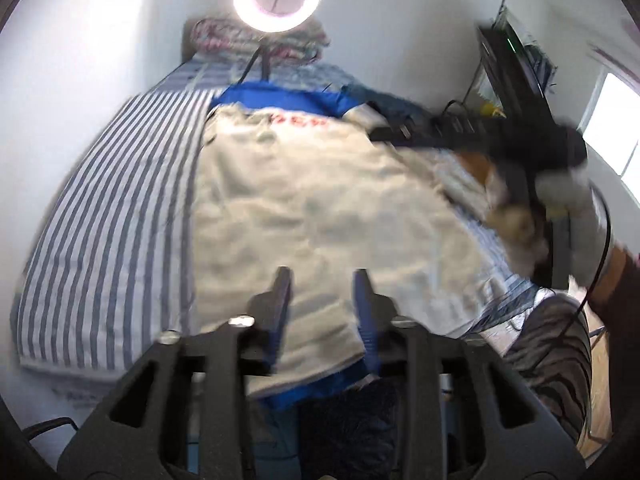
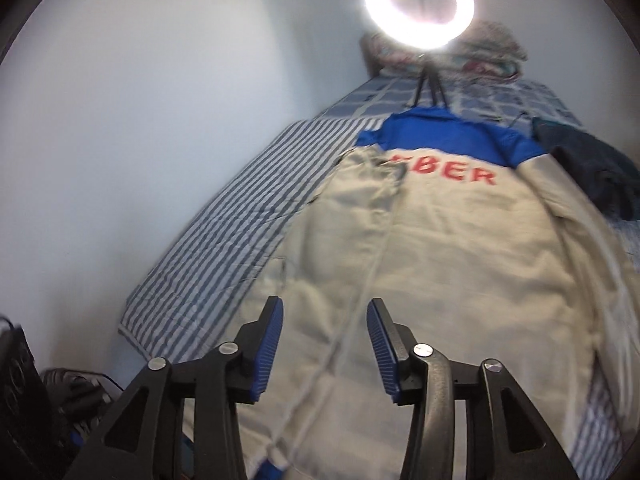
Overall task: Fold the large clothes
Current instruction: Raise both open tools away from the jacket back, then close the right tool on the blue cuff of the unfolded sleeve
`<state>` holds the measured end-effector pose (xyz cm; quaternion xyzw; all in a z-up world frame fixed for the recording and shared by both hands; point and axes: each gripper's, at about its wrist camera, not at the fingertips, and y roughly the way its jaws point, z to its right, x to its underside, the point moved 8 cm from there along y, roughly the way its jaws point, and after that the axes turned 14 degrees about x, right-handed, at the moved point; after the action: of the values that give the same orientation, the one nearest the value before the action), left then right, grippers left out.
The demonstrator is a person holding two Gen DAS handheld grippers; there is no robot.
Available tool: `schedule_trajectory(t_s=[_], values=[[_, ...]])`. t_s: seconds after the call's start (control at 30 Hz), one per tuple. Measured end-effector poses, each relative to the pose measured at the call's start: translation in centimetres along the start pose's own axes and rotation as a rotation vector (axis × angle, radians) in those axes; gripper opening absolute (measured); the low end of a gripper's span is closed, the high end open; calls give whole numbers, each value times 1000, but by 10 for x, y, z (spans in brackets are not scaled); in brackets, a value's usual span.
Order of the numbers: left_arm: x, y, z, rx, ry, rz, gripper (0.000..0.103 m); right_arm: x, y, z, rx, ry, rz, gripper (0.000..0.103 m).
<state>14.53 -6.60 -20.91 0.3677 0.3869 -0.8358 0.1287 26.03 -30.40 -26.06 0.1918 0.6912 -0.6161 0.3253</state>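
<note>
A large beige garment (image 1: 320, 208) with a blue yoke and red letters lies spread along the striped bed; it also shows in the right wrist view (image 2: 432, 256). My left gripper (image 1: 322, 280) is open, its jaws astride the garment's near hem, with cloth lying between them. My right gripper (image 2: 324, 312) is open and empty above the garment's lower half. In the left wrist view the right gripper's black body (image 1: 500, 140) and the gloved hand holding it reach in from the right, blurred.
The bed (image 1: 112, 208) has a blue-and-white striped sheet, against a white wall on the left. A lit ring light (image 2: 420, 4) on a tripod stands at the bed's far end before piled bedding. A dark folded cloth (image 2: 588, 168) lies at the right. Black equipment (image 2: 24, 400) sits at the lower left.
</note>
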Motion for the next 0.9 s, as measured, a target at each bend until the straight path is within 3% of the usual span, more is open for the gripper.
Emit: schedule_trajectory(t_s=[0.03, 0.07, 0.1, 0.17, 0.27, 0.43, 0.63, 0.73, 0.9], values=[[-9, 2, 4, 12, 0, 12, 58, 2, -7, 13, 10, 28, 9, 52], [-18, 2, 9, 27, -2, 25, 60, 3, -13, 25, 21, 53, 15, 56], [-28, 4, 14, 47, -5, 31, 60, 5, -19, 38, 41, 79, 21, 64], [-45, 12, 21, 73, -3, 31, 60, 11, -34, 63, 84, 115, 38, 68], [-68, 27, 34, 99, 27, 28, 60, 21, -48, 106, 172, 142, 20, 68], [-94, 60, 51, 154, 57, 11, 60, 38, -75, 179, 249, 242, -25, 68], [-92, 96, 47, 192, -11, -29, 60, 70, -86, 263, 400, 268, -92, 67], [-85, 107, 35, 186, -68, -57, 60, 86, -89, 302, 430, 326, -104, 67], [-84, 108, 21, 181, -140, -37, 60, 109, -92, 368, 473, 470, -91, 67]])
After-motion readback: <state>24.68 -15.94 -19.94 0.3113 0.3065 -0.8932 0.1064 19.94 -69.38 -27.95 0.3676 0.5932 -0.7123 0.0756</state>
